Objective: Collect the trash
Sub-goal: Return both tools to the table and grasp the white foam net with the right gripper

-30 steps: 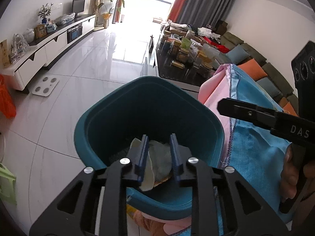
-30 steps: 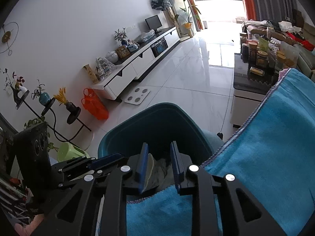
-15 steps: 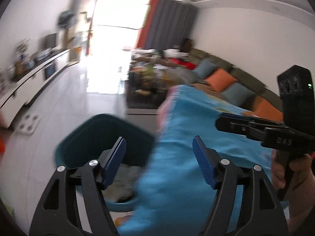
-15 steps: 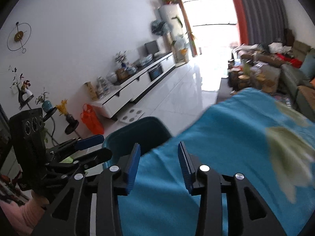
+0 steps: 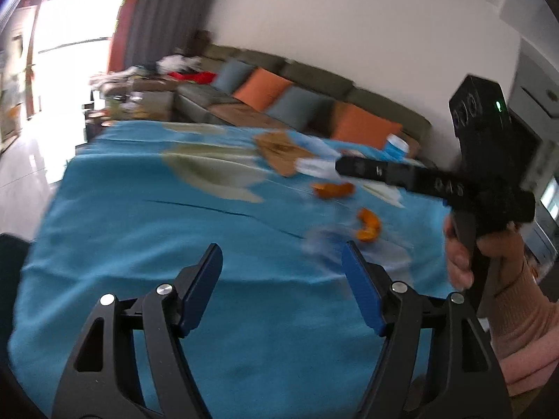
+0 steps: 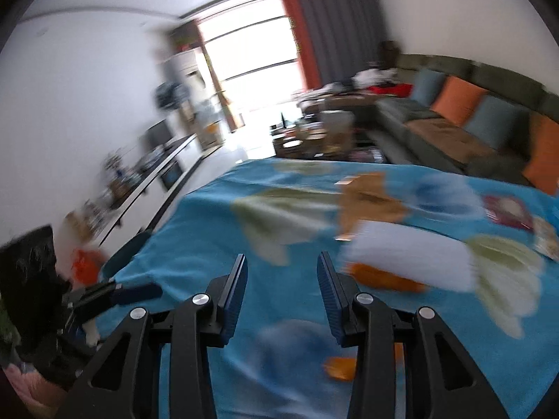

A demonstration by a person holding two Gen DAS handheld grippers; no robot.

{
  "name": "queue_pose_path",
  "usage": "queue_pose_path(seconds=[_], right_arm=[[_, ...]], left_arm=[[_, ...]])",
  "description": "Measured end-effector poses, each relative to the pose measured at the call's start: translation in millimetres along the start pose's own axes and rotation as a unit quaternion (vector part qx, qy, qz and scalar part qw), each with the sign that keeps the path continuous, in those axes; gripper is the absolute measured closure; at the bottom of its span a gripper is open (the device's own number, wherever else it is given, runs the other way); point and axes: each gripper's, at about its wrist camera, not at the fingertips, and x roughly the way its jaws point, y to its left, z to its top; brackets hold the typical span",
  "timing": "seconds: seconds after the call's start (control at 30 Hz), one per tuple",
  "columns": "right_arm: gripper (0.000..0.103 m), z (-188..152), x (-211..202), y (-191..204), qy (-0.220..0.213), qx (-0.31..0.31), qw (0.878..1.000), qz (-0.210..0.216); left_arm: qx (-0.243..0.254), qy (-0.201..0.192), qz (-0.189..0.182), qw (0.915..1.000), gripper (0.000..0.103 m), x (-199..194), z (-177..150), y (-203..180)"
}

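Note:
My left gripper (image 5: pixel 281 249) hovers open and empty over the blue tablecloth (image 5: pixel 146 230). Ahead of it to the right lie two orange peels (image 5: pixel 333 190) (image 5: pixel 368 227), a brown paper piece (image 5: pixel 279 150) and a white wrapper (image 5: pixel 314 167); a pale, blurred scrap (image 5: pixel 325 244) lies near its right finger. My right gripper (image 6: pixel 282 258) is open too, with nothing between its fingers. To its right are white paper (image 6: pixel 408 255), orange peel (image 6: pixel 384 279), another peel (image 6: pixel 340 366) and brown paper (image 6: pixel 370 202). All is motion-blurred.
The teal bin (image 6: pixel 122 255) stands off the table's left edge. A hand (image 5: pixel 489 255) holds the right gripper (image 5: pixel 384 171) at the right of the left wrist view; the left gripper (image 6: pixel 136 291) shows low left in the right wrist view. A sofa (image 5: pixel 314 83) with cushions lies behind.
Both grippers were shut on trash over the teal bin, then opened and swung right over the blue-clothed table. The trash stayed in the bin; both are empty now.

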Motion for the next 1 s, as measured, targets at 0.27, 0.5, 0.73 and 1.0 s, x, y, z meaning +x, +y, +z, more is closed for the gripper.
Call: queue_pose_path(seconds=[0.27,0.5,0.73,1.0], right_arm=[[0.058,-4.8,-16.6,-74.3,-0.025,0.070,0.995,-0.073],[0.050,-10.5,1.1,-120.4,-0.002,0.129,0.989,-0.066],[0.046,-13.5,23.1,-136.9,0.015,0.178,0.984,-0.013],[0.085,-15.4,26.6,-141.9,0.016,0.190,0.982,0.010]], left_arm=[[0.040,0.055,-0.047,0.9966,0.034,58.7,-0.1,-53.2],[0.058,0.094,-0.056,0.9923,0.042,92.2,11.2,-76.4],[0.047,0.131,-0.065,0.9881,0.057,114.6,18.6,-80.2],[0.026,0.161,-0.073,0.9839,0.078,128.4,18.1,-71.9]])
